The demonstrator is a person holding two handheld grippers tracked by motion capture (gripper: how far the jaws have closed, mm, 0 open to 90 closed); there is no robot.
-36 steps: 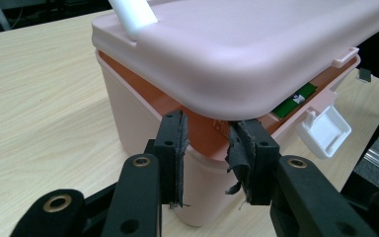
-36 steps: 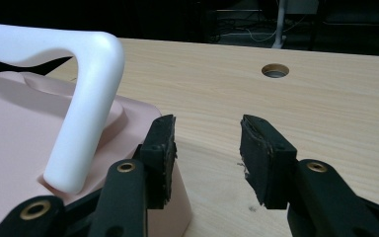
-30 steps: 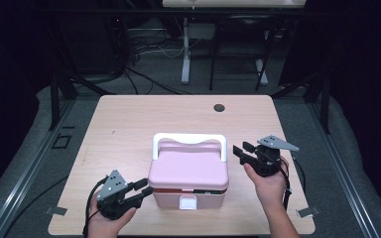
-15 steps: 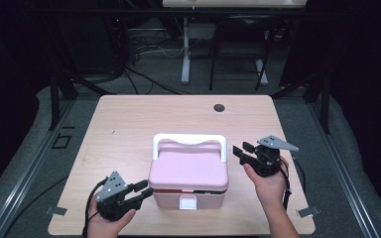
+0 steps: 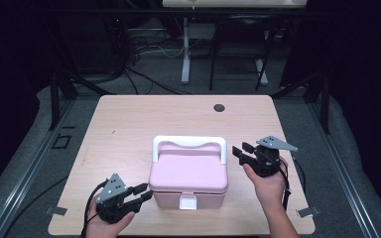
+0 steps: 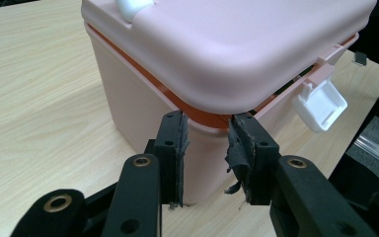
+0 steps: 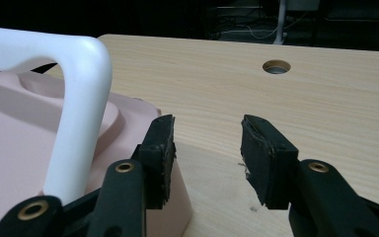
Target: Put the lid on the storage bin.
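Almost nothing has changed since a second ago — we keep both hands still. The pink box (image 5: 188, 173) sits at the near middle of the surface (image 5: 129, 124). Left gripper (image 6: 206, 148) jaws stand apart at its corner, gripping nothing; right gripper (image 7: 206, 148) jaws released beside the white handle (image 7: 79, 98) — so we judge the opening not begun.

The left hand (image 5: 110, 220) comes in from the bottom edge, low and near the person. It holds the left gripper (image 5: 143, 193), which points to the right and a bit away. In the left gripper view its two black jaws stand a little apart, with a gap between them, and nothing is pinched there. One pad looks torn and ragged.

The right hand (image 5: 268, 182) sits farther up, its forearm coming in from the bottom edge. It holds the right gripper (image 5: 242, 148), which points to the left. Its jaws are spread apart and hold nothing.
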